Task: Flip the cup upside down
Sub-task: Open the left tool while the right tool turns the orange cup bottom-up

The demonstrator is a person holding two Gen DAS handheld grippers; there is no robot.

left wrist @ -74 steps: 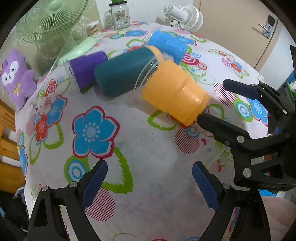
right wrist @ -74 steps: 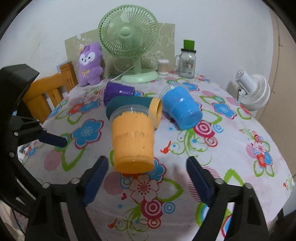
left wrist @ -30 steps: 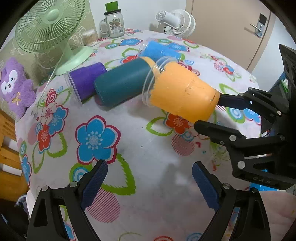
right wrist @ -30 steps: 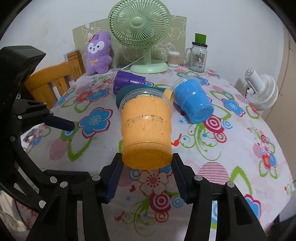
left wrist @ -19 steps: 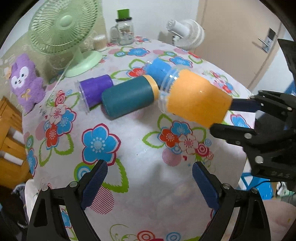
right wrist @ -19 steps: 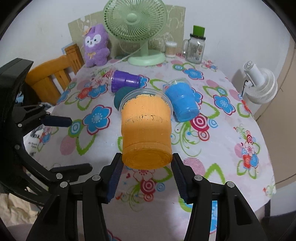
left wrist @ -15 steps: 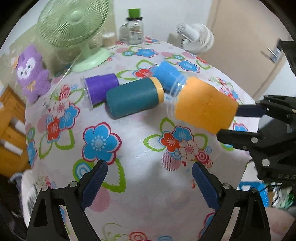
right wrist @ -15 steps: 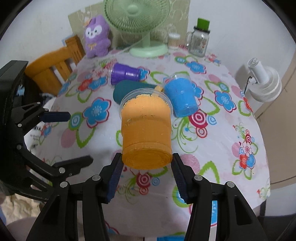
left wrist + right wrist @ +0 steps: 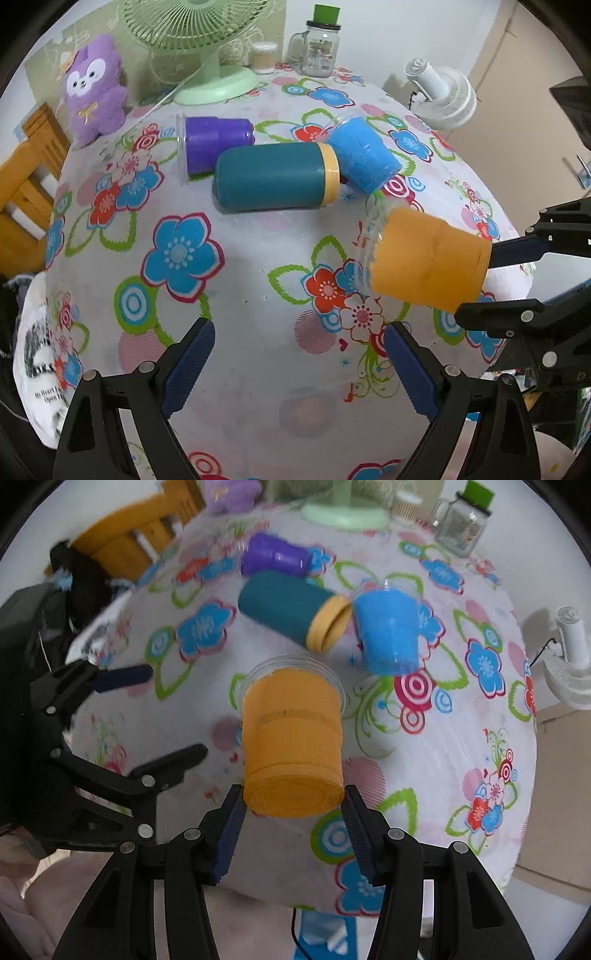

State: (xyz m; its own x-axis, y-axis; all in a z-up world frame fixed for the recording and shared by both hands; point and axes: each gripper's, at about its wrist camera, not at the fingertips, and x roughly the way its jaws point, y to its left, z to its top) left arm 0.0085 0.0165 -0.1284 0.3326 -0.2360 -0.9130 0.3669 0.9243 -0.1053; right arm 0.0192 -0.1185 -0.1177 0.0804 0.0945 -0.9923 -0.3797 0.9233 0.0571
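Orange, with a clear plastic rim, the cup point(image 9: 291, 738) hangs in the air above the table point(image 9: 240, 266), clamped at its closed base between the two fingers of the right gripper point(image 9: 293, 812). Its long axis runs straight out along those fingers, so the base sits at the gripper and the open mouth points away from it, tilted down toward the flowered cloth. In the left wrist view the cup point(image 9: 424, 258) lies nearly sideways, mouth to the left. The left gripper point(image 9: 299, 365) is spread wide with nothing between its fingers, low over the near part of the table. Farther back, three other cups lie on their sides: a purple one point(image 9: 216, 142), a teal one point(image 9: 273, 177) with a yellow rim, and a blue one point(image 9: 360, 153), packed close together.
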